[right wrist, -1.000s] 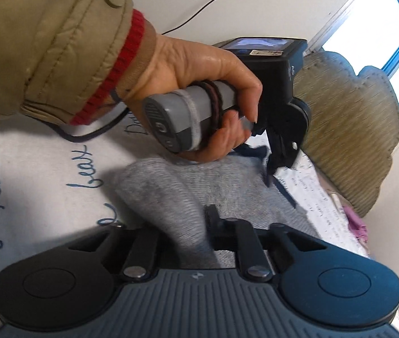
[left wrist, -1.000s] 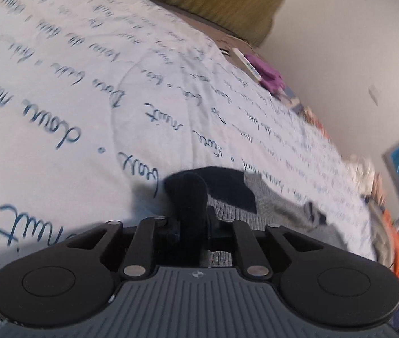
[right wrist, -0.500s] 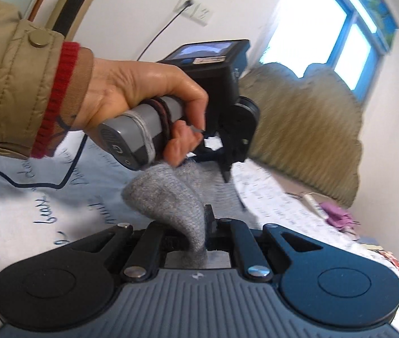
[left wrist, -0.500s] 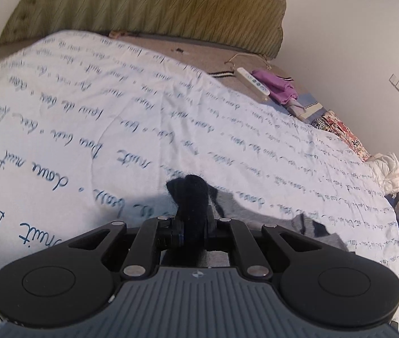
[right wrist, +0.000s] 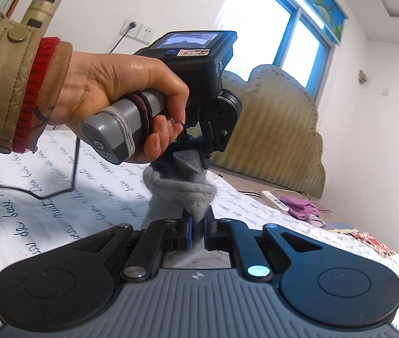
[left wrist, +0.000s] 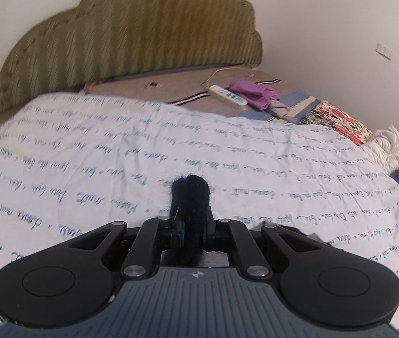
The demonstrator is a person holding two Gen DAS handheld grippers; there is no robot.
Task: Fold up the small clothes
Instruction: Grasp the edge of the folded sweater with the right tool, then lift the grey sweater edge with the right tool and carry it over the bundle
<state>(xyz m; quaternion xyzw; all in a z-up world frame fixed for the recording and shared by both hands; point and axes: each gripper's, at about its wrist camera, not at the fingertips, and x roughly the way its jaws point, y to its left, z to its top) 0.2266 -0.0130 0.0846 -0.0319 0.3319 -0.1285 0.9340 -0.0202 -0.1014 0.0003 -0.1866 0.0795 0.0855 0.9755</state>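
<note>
Sock (right wrist: 183,194) mostly hidden btwn tools, toe unseen. Left gripper (left wrist: 192,226) and right gripper (right wrist: 196,232) both clamped on it. Long axis runs 12–6 o'clock, dark cuff up.

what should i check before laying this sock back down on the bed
1. Right gripper shut on the grey sock: ok.
2. Left gripper shut on the sock's dark end: ok.
3. Sock lifted off the quilt: ok.
4. Sock smooth between the grippers: not ok, twisted and bunched.
5. Black cable away from the landing spot: cannot tell.
</note>
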